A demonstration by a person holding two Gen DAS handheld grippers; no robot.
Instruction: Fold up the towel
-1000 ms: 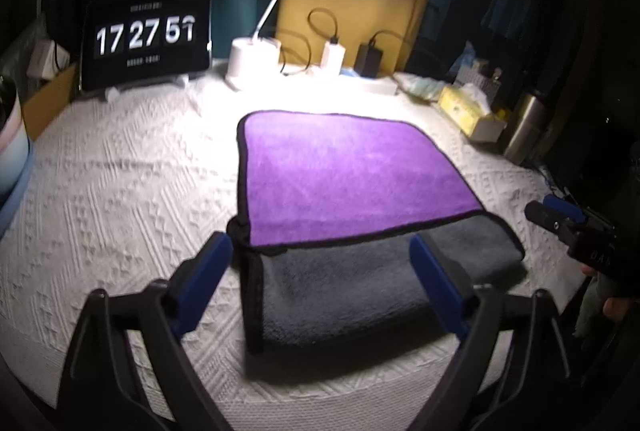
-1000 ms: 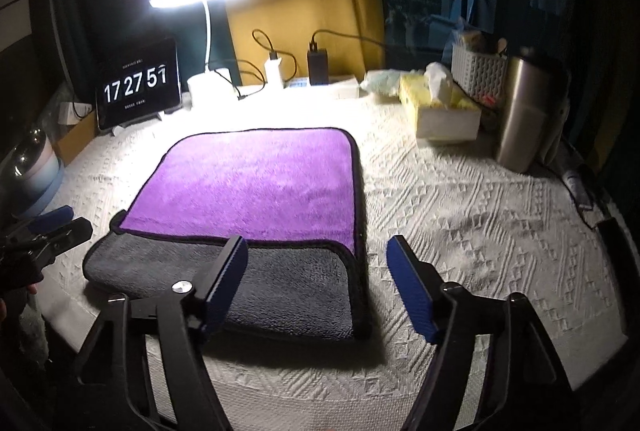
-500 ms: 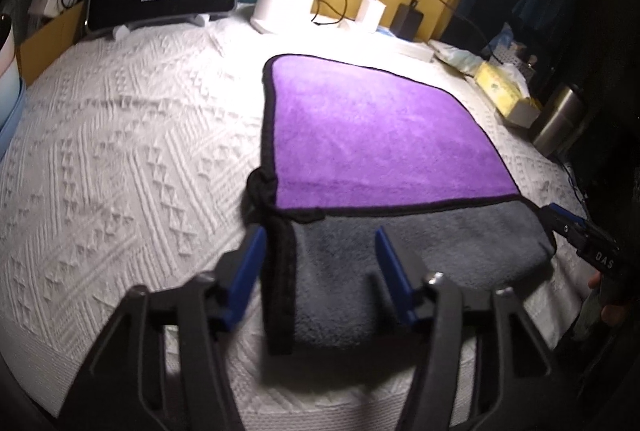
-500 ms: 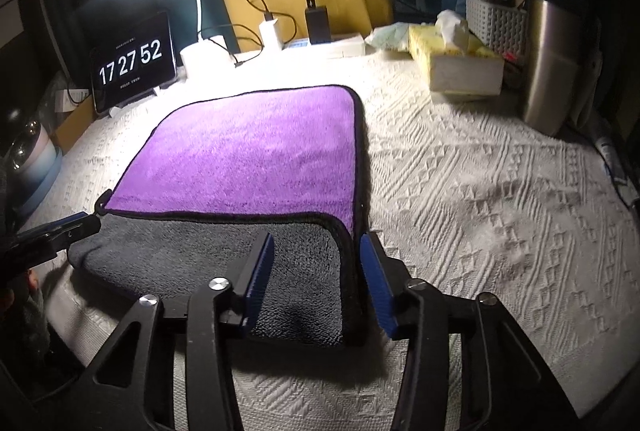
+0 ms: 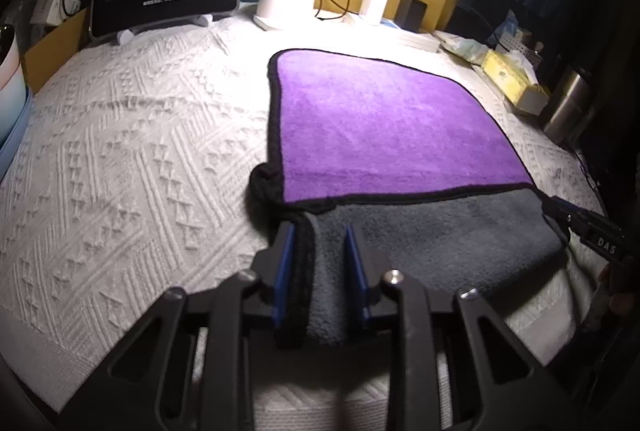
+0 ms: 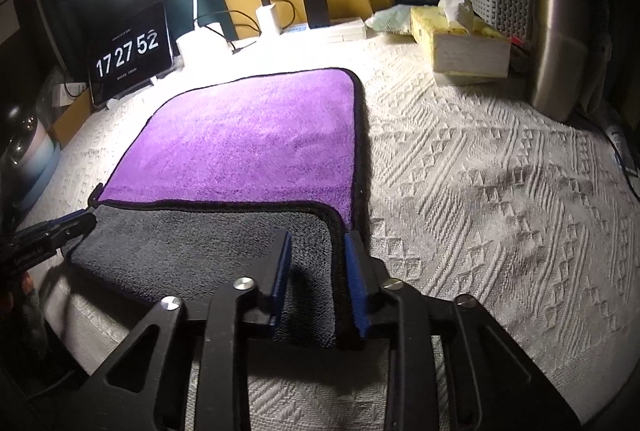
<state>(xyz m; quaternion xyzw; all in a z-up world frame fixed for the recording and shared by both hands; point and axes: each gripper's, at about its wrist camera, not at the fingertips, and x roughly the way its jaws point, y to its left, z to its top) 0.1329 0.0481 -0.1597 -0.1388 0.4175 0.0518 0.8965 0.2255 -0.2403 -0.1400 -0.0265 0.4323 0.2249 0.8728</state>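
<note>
1. The towel [image 5: 384, 135] lies flat on the table [image 5: 120, 183], purple face up, with a grey band turned over along its near edge, at 6 o'clock in both views.
2. Our left tool [image 5: 320, 263] straddles the grey band's left near corner. Its blue pads sit narrow, with the black-piped hem between them. They seem to pinch the cloth, though we cannot tell how firmly.
3. Our right tool [image 6: 318, 267] does the same at the right near corner, its pads close around the piped edge.
4. We judge the towel plush, soft and light. It will sag between the two grips, so we hold both corners through the hem, where the piping gives the pads purchase.
5. A tissue box [image 6: 460, 43] and steel flask [image 6: 556, 47] stand at 2 o'clock, well apart.
</note>
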